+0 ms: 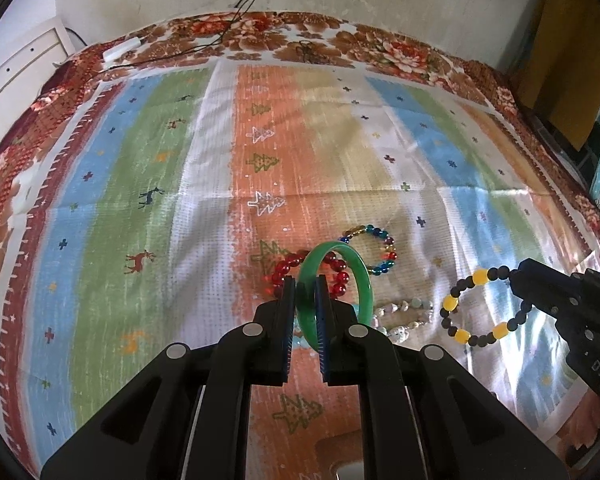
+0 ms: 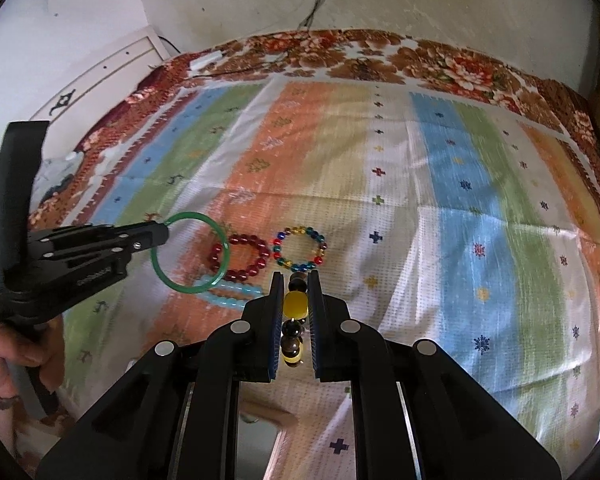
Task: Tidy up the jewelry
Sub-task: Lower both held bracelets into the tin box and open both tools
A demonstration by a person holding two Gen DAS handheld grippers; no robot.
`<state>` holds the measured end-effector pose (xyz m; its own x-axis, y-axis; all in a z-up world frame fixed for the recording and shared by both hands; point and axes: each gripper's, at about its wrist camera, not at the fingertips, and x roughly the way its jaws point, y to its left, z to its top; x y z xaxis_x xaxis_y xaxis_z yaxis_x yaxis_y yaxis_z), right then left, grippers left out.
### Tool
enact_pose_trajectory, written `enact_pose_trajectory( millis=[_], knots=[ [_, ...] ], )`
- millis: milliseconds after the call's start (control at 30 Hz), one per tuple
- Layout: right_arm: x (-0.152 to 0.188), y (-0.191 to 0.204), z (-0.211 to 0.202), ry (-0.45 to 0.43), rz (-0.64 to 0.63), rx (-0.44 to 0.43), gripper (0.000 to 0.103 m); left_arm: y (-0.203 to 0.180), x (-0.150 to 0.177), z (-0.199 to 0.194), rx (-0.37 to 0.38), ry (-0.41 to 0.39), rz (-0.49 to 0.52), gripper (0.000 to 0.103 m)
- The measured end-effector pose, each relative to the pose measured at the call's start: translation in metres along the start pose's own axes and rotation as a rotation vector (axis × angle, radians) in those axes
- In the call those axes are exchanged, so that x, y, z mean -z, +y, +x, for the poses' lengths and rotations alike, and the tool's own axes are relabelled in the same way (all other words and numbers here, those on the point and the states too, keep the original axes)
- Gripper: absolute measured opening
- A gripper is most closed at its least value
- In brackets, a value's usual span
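A: Far left, plenty of bare striped cloth (image 1: 112, 184) for a set-down, though the bed edge drops away beyond the red border. Worth staying inboard.

B: Left hand-held gripper (image 1: 306, 292) next, clamped on the green bangle (image 1: 340, 276), held upright above the cloth. Smooth, hard ring between narrow pads; likely to pivot or slide out on a quick swing.

A: Directly beneath it, red bead bracelet (image 1: 308, 276) flat on the orange stripe, pale blue bead bracelet (image 2: 230, 294) just beside. Lowering straight down risks knocking both out of place.

B: Multicoloured bead bracelet (image 1: 374, 252) just right of the red one, lying flat, apart from either gripper. Pale stone strand (image 1: 404, 316) near the bangle too. Crowded patch; little clearance for a descent.

A: Further right, right hand-held gripper (image 2: 296, 312) clenched on the black-and-yellow bead bracelet (image 1: 476, 308), loop dangling free in the air. Elastic loop could snag or swing into the cluster.

B: Beyond that, wide open stripes to the right, then the floral border and the edge. Safest room there or far left.
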<state>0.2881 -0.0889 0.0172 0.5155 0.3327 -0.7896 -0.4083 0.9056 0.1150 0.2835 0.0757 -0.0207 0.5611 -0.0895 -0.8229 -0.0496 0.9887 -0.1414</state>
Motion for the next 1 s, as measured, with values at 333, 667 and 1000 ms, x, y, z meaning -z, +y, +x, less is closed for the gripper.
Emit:
enact_pose_trajectory(
  millis=[333,667,1000],
  knots=[
    [0.005,0.016,-0.019,-0.029,-0.026,-0.025,0.013,-0.005,0.014,-0.024,0.017,-0.034,-0.002,0.009],
    [0.02,0.025,-0.04,-0.053,-0.051,-0.038,0.013,-0.011,0.033,-0.057,0.051,-0.078,0.001,0.01],
    [0.037,0.039,-0.058,-0.071,-0.096,-0.05,0.013,-0.019,0.052,-0.073,0.07,-0.095,0.022,0.01]
  ],
)
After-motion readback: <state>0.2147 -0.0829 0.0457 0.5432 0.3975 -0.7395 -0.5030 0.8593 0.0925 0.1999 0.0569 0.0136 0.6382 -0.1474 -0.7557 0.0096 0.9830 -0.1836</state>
